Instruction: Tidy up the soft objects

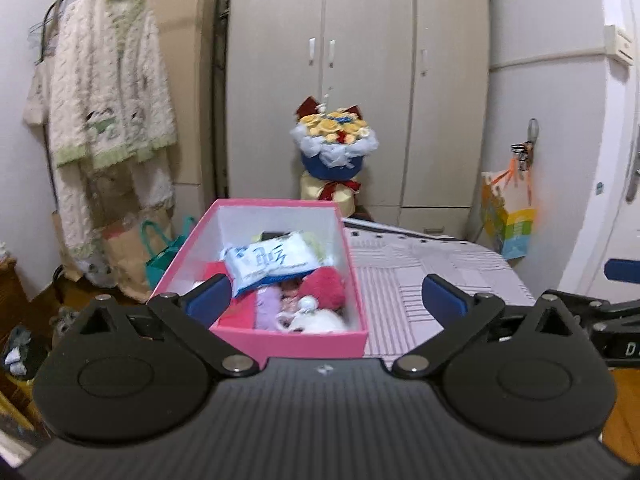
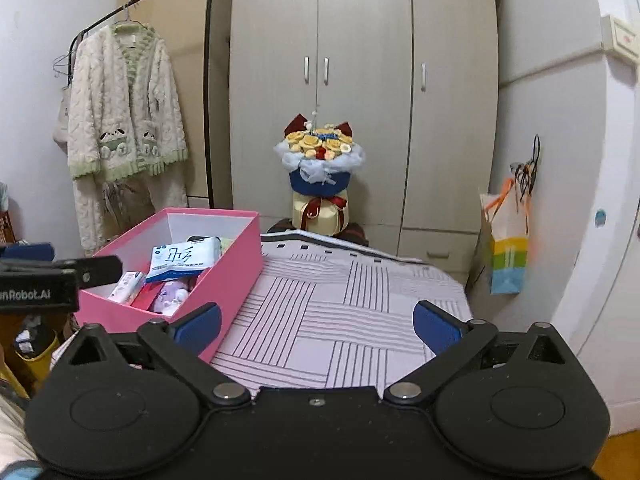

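On the striped worktop (image 2: 340, 300), the pink box (image 1: 256, 340) holds tissue packs and plush items (apparently packed). Left gripper (image 1: 326, 300) and right gripper (image 2: 316, 326) stand spread, empty. Next: locate any remaining soft object.

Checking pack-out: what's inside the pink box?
Pink box: white-blue wipes pack on top, red plush, purple cloth, white toy. Items beneath the pack hidden.

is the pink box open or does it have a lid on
Open. The pink box has no lid on it, and the tissue pack and soft things inside show from above in both views.
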Tool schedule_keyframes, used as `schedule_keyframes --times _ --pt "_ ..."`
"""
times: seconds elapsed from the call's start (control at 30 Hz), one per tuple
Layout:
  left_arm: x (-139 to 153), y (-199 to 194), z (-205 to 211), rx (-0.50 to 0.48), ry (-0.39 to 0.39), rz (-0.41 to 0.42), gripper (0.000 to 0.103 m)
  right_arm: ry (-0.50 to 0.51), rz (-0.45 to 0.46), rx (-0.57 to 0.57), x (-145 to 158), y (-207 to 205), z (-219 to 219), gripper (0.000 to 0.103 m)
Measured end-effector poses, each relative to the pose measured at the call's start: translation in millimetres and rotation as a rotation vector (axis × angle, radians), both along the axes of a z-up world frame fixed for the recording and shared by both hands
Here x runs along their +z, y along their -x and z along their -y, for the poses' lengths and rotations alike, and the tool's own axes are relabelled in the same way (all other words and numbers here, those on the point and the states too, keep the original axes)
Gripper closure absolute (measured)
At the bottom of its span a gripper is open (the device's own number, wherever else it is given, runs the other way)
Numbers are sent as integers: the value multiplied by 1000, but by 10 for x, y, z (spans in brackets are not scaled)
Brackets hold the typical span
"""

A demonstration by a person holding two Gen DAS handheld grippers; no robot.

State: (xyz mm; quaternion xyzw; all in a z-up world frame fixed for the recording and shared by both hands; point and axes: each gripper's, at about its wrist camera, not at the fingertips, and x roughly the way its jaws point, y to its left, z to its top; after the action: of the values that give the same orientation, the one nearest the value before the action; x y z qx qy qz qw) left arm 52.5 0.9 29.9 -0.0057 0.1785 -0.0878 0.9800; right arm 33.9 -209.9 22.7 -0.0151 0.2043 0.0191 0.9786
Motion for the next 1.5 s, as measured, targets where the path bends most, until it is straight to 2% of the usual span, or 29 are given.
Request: schedule_keyframes --times 0.13,0.33,0.53,0.73,1.1,1.33,1.5 --pt "1 -46 38 -11 -6 8 0 -31 -22 -39 4 -8 76 0" --pt "-102 -108 27 -10 12 -27 0 -43 -33 -101 -71 8 158 0" --pt "-176 -110 15 -18 13 -59 0 -63 -62 -116 -169 -19 221 0" --pt "-175 -19 58 -18 -15 -32 0 -34 -50 -117 -198 -27 176 0" --pt "-276 -6 5 7 -7 -63 0 7 2 -127 -184 120 74 0" --pt "-262 51 -26 26 -31 -40 0 28 25 -102 -148 217 14 0" --pt "-216 126 -68 36 -21 -19 0 26 27 -106 -135 252 -16 0"
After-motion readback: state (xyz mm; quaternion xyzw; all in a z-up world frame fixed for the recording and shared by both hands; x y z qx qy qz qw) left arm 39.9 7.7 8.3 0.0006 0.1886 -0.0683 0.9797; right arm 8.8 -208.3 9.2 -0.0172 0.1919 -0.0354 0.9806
